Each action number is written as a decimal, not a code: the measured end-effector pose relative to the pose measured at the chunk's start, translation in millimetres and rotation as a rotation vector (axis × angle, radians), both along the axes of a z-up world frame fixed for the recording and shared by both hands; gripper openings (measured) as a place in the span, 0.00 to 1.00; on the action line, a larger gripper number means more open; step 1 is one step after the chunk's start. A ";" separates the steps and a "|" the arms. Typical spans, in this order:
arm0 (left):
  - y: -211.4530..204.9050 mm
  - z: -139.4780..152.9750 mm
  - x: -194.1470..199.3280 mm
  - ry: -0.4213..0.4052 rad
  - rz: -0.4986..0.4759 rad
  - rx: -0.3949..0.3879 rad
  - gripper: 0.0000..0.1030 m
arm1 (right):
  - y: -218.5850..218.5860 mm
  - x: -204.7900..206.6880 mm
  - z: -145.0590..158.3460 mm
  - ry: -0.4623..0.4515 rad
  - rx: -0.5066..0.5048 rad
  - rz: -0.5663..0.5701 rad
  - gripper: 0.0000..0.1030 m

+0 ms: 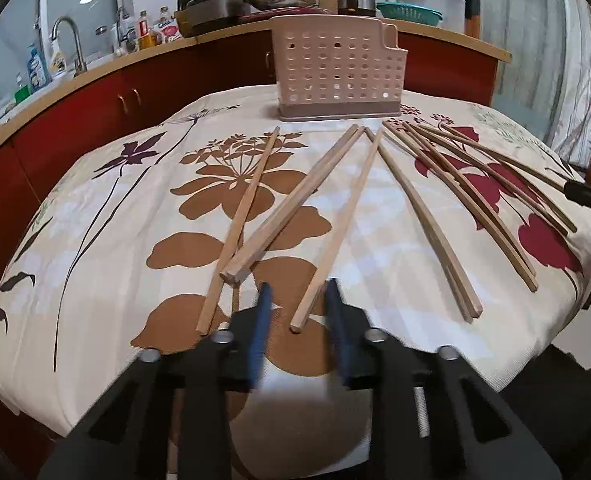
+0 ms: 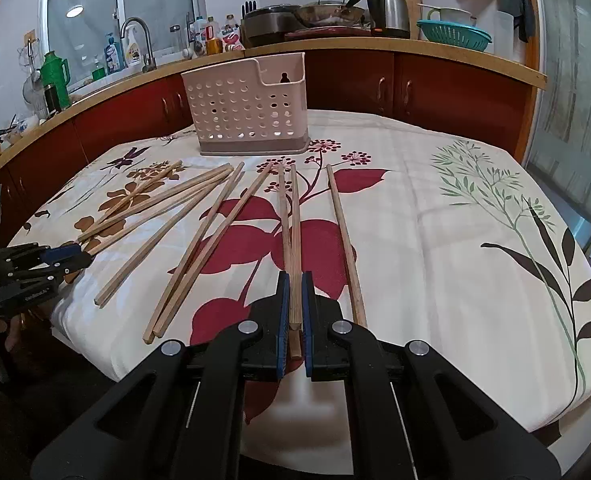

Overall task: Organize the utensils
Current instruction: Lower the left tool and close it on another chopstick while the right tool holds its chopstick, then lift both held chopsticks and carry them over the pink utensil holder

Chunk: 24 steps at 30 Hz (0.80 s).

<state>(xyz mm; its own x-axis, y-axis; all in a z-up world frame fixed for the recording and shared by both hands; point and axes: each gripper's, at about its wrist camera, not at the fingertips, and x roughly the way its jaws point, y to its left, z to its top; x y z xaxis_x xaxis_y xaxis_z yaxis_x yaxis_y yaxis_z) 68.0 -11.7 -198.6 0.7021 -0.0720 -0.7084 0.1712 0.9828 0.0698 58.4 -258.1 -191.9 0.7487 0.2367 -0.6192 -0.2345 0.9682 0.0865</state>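
Several wooden chopsticks [image 1: 337, 222] lie fanned out on the flowered tablecloth [image 1: 107, 240]. A pink perforated utensil holder [image 1: 337, 74] stands upright at the far side, also in the right wrist view [image 2: 249, 114]. My left gripper [image 1: 297, 292] is open, its blue pads on either side of the near end of one chopstick [image 1: 299, 322]. My right gripper [image 2: 294, 280] is shut on the near end of a chopstick [image 2: 294, 240] that points toward the holder. The left gripper also shows in the right wrist view [image 2: 65, 258] at the far left.
A red-fronted kitchen counter [image 2: 415, 48] curves behind the table with a sink tap [image 2: 137, 38], bottles, pans, a kettle [image 2: 389, 10] and a teal colander [image 2: 453, 34]. The table's near edge drops off just under both grippers.
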 end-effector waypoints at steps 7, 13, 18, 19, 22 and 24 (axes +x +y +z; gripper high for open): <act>4.5 6.5 -5.2 -0.012 -0.010 -0.046 0.06 | 4.8 -8.9 6.7 -0.019 0.001 0.003 0.06; 1.6 21.8 -12.7 -0.068 -0.027 -0.046 0.06 | 5.2 -13.6 14.5 -0.042 0.002 0.000 0.06; 1.0 35.1 -18.2 -0.113 -0.031 -0.040 0.06 | 4.7 -16.9 22.0 -0.062 0.003 -0.006 0.06; 1.6 37.6 -19.3 -0.122 -0.031 -0.040 0.06 | 4.9 -17.9 24.4 -0.069 0.003 -0.007 0.06; 2.7 48.9 -23.3 -0.163 -0.023 -0.039 0.06 | 4.6 -20.3 30.6 -0.088 0.006 -0.012 0.06; 4.0 57.2 -25.7 -0.191 -0.014 -0.042 0.06 | 4.6 -22.3 35.7 -0.103 0.007 -0.016 0.06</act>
